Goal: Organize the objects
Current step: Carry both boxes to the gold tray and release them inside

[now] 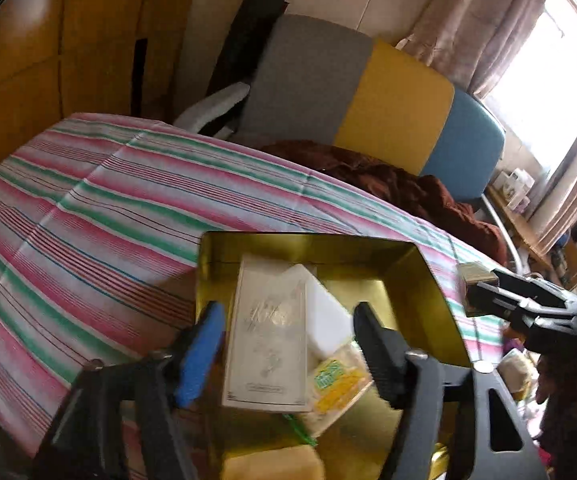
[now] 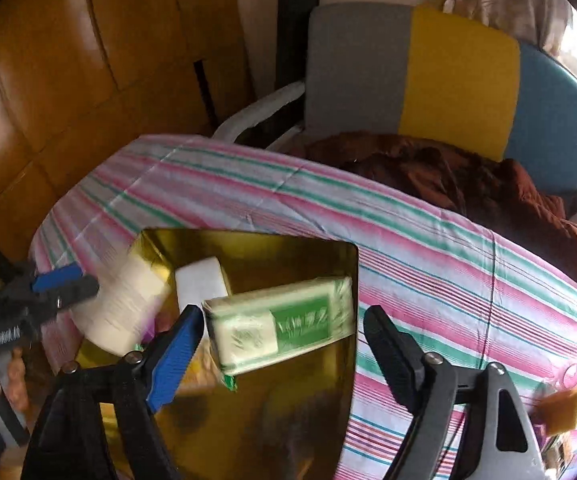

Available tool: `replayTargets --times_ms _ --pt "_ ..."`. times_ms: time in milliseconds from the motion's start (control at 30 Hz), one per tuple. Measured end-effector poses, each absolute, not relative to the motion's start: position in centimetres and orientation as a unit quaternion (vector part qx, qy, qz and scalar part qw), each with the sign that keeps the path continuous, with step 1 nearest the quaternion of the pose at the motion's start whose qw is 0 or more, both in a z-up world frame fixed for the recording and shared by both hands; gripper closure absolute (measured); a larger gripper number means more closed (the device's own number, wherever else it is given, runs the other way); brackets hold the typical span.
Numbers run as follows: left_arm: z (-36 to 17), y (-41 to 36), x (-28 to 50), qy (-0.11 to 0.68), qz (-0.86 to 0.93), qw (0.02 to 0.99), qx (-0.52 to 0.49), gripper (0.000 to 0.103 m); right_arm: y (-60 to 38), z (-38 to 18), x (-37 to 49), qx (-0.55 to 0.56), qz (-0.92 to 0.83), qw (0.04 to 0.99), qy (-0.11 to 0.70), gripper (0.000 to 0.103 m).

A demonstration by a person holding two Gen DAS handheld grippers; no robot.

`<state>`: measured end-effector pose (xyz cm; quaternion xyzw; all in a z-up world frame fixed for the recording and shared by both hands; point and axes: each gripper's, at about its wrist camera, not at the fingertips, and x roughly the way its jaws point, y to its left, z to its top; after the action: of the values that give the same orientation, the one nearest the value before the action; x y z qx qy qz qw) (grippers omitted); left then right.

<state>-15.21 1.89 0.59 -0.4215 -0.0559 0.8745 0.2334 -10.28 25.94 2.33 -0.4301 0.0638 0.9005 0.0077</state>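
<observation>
blue-padded left tongs (image 1: pixel 288 344) fill the foreground, jaws standing apart with nothing pinched, hanging over the shiny gold rectangular tin tray (image 1: pixel 428 280) on the pink, green and white striped cloth surface (image 1: pixel 88 208). down in the tray lie a tall white printed carton (image 1: pixel 266 340), a plain white block (image 1: pixel 328 312) beside it and a yellow-and-green wrapped packet (image 1: pixel 338 380), with a pale yellow sponge-like block (image 1: pixel 272 464) at the near edge. over on the other side, right tongs (image 2: pixel 284 340) gape wide too, and a white-and-green wrapped packet (image 2: pixel 284 328) sits blurred between the fingers above the tray; cannot tell whether either pad touches it. behind the surface, a grey, yellow and blue chair back (image 1: pixel 368 92) with a dark red cloth (image 1: pixel 408 188) heaped on the seat.
</observation>
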Motion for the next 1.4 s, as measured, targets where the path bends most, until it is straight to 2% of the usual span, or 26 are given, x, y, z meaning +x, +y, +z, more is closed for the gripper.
replayTargets --times_ms 333,567,900,1400 --pt "0.2 -0.4 -11.8 -0.06 0.888 0.215 -0.402 0.032 23.7 1.3 -5.7 -0.426 0.902 0.014 0.068 0.019" --pt "0.2 -0.2 -7.9 -0.034 0.903 0.204 -0.378 0.023 22.3 0.4 -2.6 -0.418 0.906 0.029 0.066 0.019" --pt "0.3 1.3 -3.6 0.027 0.921 0.188 -0.342 0.017 20.7 -0.4 0.5 -0.406 0.911 0.051 0.057 0.019" --pt "0.8 5.3 -0.6 0.074 0.911 0.241 -0.325 0.016 23.7 0.6 3.6 -0.389 0.914 0.089 0.069 0.019"
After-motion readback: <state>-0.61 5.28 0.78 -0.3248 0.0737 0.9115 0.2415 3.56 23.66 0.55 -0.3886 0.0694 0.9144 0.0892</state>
